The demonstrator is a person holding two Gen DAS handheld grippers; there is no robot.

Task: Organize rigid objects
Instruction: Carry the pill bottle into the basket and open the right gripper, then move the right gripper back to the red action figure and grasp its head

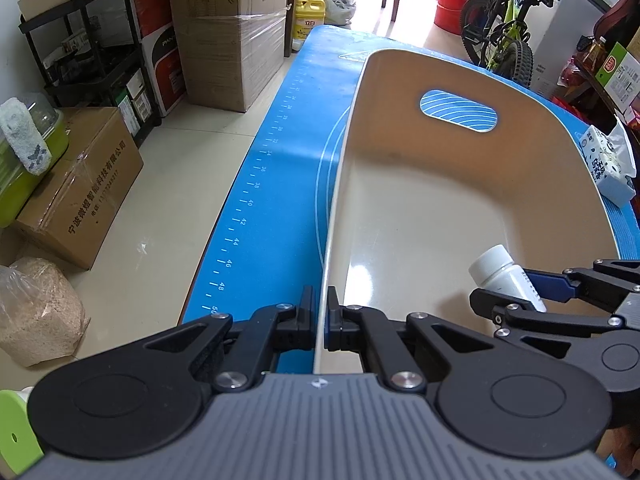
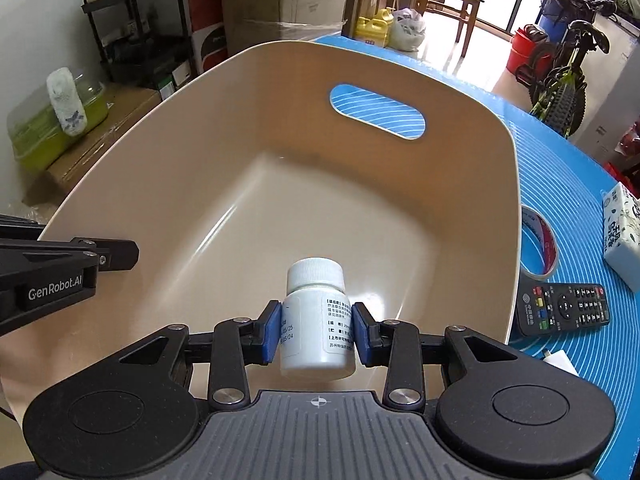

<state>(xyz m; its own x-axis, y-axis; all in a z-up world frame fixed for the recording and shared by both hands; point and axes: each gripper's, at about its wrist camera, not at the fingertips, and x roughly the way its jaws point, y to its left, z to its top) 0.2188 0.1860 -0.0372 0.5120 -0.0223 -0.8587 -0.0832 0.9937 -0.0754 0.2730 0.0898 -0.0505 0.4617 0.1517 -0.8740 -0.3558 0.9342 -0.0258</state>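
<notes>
A beige plastic basin with a cut-out handle stands on the blue mat. My left gripper is shut on the basin's near left rim, one pad on each side of the thin wall. A white pill bottle with a ribbed cap and a printed label sits between the blue pads of my right gripper, low inside the basin, cap pointing away. Both pads touch its sides. In the left wrist view the pill bottle and right gripper appear at the basin's right side.
Right of the basin on the mat lie a black remote control, a roll of tape and a tissue pack. Cardboard boxes, a black shelf and a bag stand on the floor to the left. A bicycle stands beyond the table.
</notes>
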